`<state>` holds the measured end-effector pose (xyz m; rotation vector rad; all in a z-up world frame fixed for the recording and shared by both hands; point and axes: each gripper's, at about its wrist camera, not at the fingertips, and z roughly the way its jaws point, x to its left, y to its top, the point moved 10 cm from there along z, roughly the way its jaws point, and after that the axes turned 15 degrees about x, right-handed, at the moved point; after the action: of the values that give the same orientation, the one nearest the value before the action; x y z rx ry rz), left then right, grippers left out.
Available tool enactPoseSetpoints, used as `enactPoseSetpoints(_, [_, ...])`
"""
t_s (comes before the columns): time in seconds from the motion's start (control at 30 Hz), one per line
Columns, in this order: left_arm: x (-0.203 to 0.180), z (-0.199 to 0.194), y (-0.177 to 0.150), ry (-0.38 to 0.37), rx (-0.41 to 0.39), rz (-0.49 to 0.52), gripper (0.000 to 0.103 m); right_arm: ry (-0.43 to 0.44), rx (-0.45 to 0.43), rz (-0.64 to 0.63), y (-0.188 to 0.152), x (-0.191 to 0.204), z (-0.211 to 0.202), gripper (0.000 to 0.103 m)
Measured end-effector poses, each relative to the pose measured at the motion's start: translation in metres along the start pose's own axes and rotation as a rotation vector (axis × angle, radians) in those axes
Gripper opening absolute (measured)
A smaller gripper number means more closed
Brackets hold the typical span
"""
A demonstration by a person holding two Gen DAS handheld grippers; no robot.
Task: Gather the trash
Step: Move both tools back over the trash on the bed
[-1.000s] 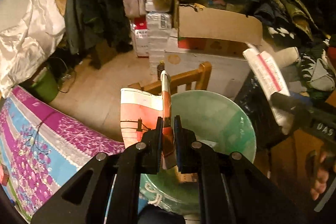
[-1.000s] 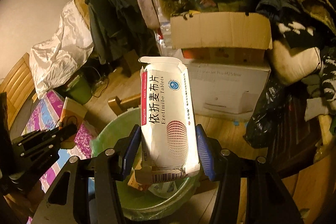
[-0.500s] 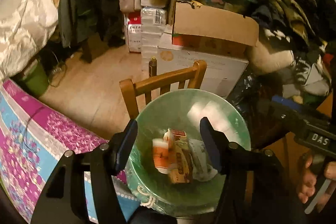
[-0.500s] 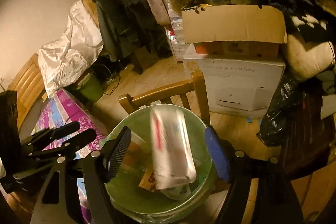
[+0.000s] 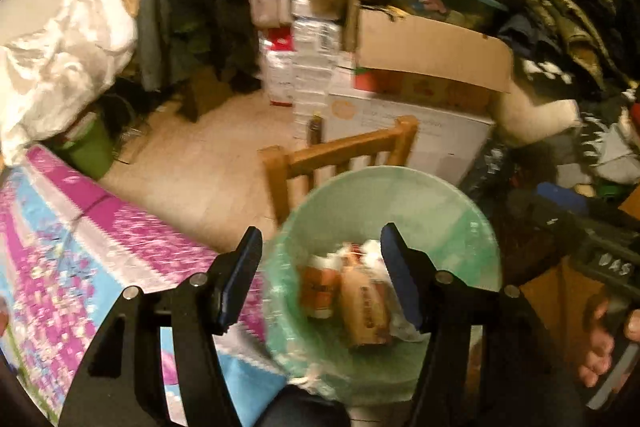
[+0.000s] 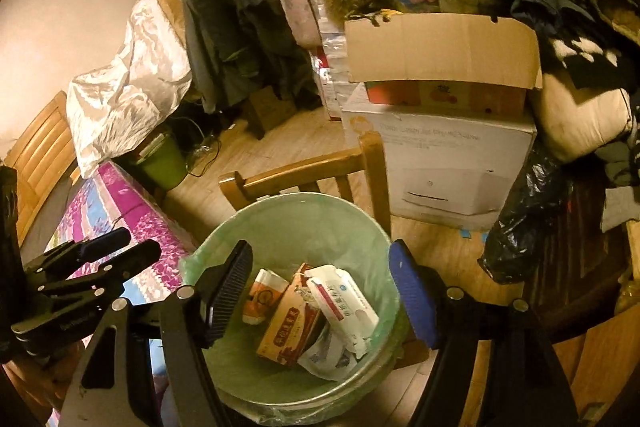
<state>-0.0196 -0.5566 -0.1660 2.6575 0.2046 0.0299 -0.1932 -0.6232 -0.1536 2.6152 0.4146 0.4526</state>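
Observation:
A trash bin lined with a pale green bag (image 6: 304, 223) stands below both grippers; it also shows in the left wrist view (image 5: 432, 211). Inside lie a white medicine box (image 6: 346, 301), a brown carton (image 6: 288, 327) and an orange-and-white box (image 6: 264, 293). In the blurred left wrist view the brown carton (image 5: 364, 311) and the orange box (image 5: 318, 289) show too. My right gripper (image 6: 322, 285) is open and empty above the bin. My left gripper (image 5: 320, 267) is open and empty over the bin's left rim; it shows at the left of the right wrist view (image 6: 116, 247).
A wooden chair back (image 6: 304, 171) stands just behind the bin. A table with a purple floral cloth (image 5: 80, 247) lies to the left. Stacked cardboard boxes (image 6: 440, 107), a black bag (image 6: 528, 219), clothes piles and a small green bin (image 6: 164, 163) crowd the floor.
Both grippers opened and let go of their boxes. The orange box and the white medicine box fell into the bin. The left gripper has shifted slightly left.

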Motion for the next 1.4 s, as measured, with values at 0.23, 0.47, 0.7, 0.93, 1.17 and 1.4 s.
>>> enactPoseSetpoints(0.23, [0.051,-0.008,-0.027,0.194,-0.049,-0.114,0.059,-0.037,-0.163,-0.062,-0.001,0.04,-0.022,0.073])
enactPoseSetpoints(0.47, [0.116,-0.052,-0.063,0.429,-0.159,-0.243,0.068,-0.014,-0.298,-0.176,-0.017,0.112,-0.04,0.082])
enactPoseSetpoints(0.7, [0.18,-0.093,-0.133,0.569,-0.172,-0.365,0.071,0.035,-0.292,-0.294,-0.04,0.179,-0.031,0.085])
enactPoseSetpoints(0.93, [0.239,-0.126,-0.243,0.649,-0.099,-0.56,0.072,0.113,-0.207,-0.396,-0.068,0.251,-0.005,0.085])
enactPoseSetpoints(1.17, [0.292,-0.162,-0.369,0.729,-0.012,-0.773,0.072,0.215,-0.106,-0.584,-0.117,0.352,0.021,0.086])
enactPoseSetpoints(1.4, [0.333,-0.192,-0.456,0.727,0.014,-0.912,0.072,0.32,-0.004,-0.821,-0.186,0.461,0.036,0.088])
